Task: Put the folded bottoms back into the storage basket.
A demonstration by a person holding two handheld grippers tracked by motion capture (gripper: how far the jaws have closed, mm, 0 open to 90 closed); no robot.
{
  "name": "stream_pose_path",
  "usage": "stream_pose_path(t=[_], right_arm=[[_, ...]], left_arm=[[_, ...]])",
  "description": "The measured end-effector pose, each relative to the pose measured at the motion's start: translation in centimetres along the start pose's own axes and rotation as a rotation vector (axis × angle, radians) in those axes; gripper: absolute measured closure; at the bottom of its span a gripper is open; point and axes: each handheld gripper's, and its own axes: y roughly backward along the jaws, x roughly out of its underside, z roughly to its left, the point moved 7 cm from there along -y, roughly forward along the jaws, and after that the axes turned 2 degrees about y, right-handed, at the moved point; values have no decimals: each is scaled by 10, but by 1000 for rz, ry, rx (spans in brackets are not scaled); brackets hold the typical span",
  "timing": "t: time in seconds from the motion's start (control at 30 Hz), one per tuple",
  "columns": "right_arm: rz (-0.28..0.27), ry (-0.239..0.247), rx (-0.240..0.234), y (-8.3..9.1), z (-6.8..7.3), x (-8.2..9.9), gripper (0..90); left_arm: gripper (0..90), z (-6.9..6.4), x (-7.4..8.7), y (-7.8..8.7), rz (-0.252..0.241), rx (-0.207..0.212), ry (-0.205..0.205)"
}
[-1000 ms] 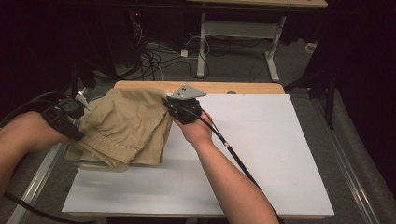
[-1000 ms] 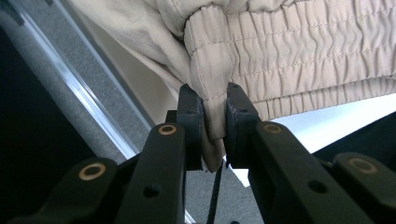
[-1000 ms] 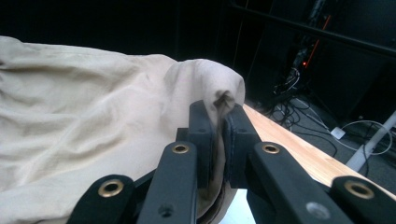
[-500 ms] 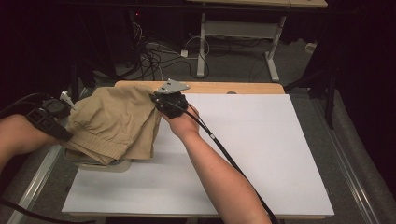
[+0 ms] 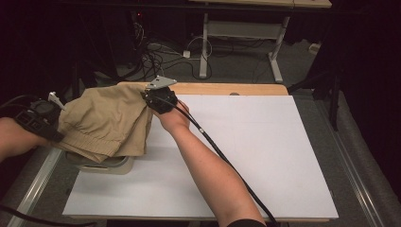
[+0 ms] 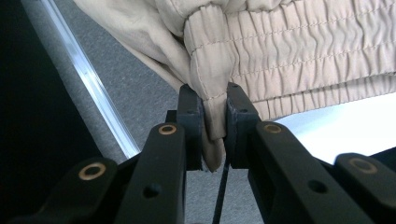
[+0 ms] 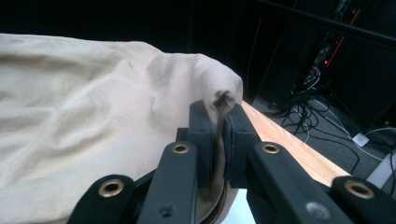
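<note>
A tan garment [image 5: 106, 125] with an elastic waistband [image 6: 299, 42] hangs between my two grippers at the table's left side. My left gripper [image 5: 51, 124] holds its left end; in the left gripper view the jaws [image 6: 214, 126] are shut on a fold of the waistband. At the garment's far right corner, next to the wooden table edge, my right gripper [image 5: 147, 98] pinches a fold of cloth [image 7: 93, 107] between its shut jaws [image 7: 218, 128]. The garment's lower part drapes over a pale container.
A pale container [image 5: 111, 164] sits under the garment at the table's left edge. A white sheet [image 5: 255, 142] covers the table, with a wooden strip [image 5: 227, 89] at the back. A metal rail [image 5: 40, 175] runs along the left. Cables [image 5: 156, 59] and desk legs lie beyond.
Both grippers have carried the garment leftward, the right one also slightly toward the table's back edge. Both stay shut on the cloth.
</note>
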Motion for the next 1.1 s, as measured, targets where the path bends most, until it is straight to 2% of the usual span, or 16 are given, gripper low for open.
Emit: stream_pose_path(t=[0.1,0.3,0.43,0.5,0.63,0.7,0.83,0.93,1.0,1.03,1.07,1.1], right_arm=[[30,-3,4,-5,-4,7,851],[72,-16,1,-19,-6,21,851],[99,-11,1,-29,-5,28,850],[102,-7,4,-31,-5,29,850],[127,-3,5,-34,-6,35,850],[130,-7,-3,-32,-9,36,847],[130,1,-4,-31,-8,37,847],[149,-5,-3,-31,-6,43,836],[163,-26,-6,-32,-6,47,704],[160,-35,-9,-32,-8,46,618],[160,-35,-9,-32,-8,46,618],[158,-46,-15,-30,-9,45,550]], left_arm=[[779,-1,-2,-5,-9,20,4],[778,-8,-2,-23,23,26,-10],[773,-13,4,-40,86,21,-40],[773,-14,4,-45,96,31,-44],[773,-19,5,-46,91,64,-49],[773,-22,7,-47,105,70,-62],[774,-22,7,-47,124,74,-72],[765,-20,8,-50,128,66,-63],[699,-19,7,-51,118,56,-61],[637,-18,7,-51,111,51,-60],[637,-18,6,-50,100,51,-50],[589,-16,4,-49,82,45,-42]])
